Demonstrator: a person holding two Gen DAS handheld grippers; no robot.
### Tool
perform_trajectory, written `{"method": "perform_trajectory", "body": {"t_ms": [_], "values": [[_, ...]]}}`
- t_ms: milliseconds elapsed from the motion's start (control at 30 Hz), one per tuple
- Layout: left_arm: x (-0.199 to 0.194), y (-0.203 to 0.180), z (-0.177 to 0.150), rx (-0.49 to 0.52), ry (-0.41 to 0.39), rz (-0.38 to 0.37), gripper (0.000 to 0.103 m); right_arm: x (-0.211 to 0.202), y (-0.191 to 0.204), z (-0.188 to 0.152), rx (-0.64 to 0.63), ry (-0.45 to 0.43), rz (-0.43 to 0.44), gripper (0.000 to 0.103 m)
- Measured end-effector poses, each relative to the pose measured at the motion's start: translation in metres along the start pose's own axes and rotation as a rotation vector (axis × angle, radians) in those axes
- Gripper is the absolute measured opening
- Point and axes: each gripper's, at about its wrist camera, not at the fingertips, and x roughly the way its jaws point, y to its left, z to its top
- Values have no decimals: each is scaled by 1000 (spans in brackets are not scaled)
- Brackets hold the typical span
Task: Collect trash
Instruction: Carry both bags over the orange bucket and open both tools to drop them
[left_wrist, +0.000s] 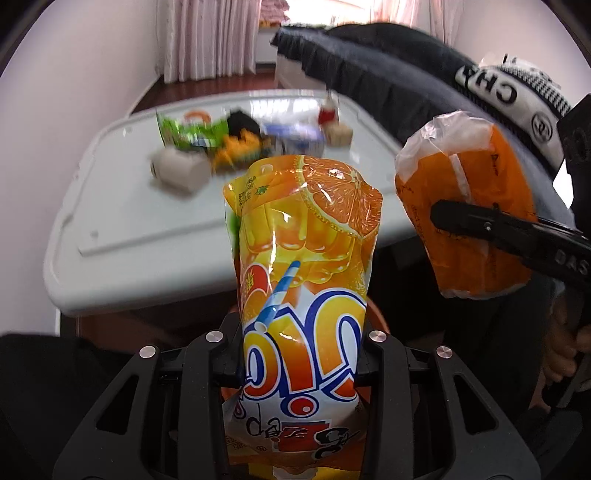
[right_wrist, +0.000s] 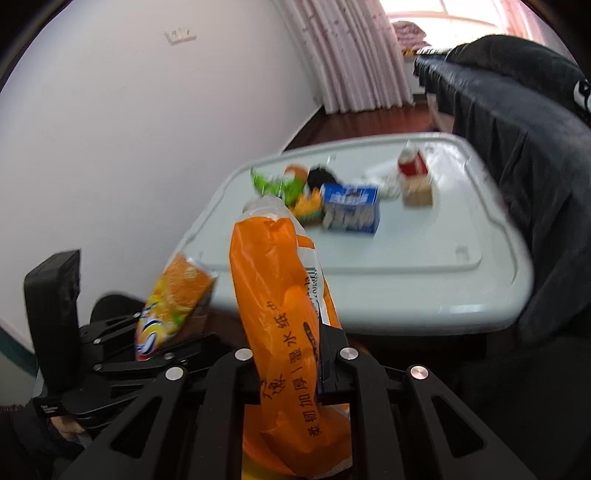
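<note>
Left gripper (left_wrist: 301, 365) clenches the glossy orange-printed drink pouch (left_wrist: 303, 266), right gripper (right_wrist: 291, 373) the crinkly orange plastic tissue wrapper (right_wrist: 284, 314); keep both squeezed until over the bin.

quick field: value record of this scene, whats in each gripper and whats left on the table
left gripper: shut on orange drink pouch
right gripper: shut on orange tissue pack
held items: both lifted, off the white table
left on table: blue carton, green wrapper, red-topped small box, white cup on its side, yellow and black bits too blurred to name
beside table: dark sofa
</note>
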Motion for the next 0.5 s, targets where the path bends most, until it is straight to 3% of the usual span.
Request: {"method": "perform_trajectory", "body": {"t_ms": [267, 500], "values": [[44, 7, -21, -50, 162, 17, 35, 48, -8, -44, 73, 197, -9, 13], [77, 19, -35, -82, 255, 50, 35, 83, -11, -53, 51, 305, -36, 13]]}}
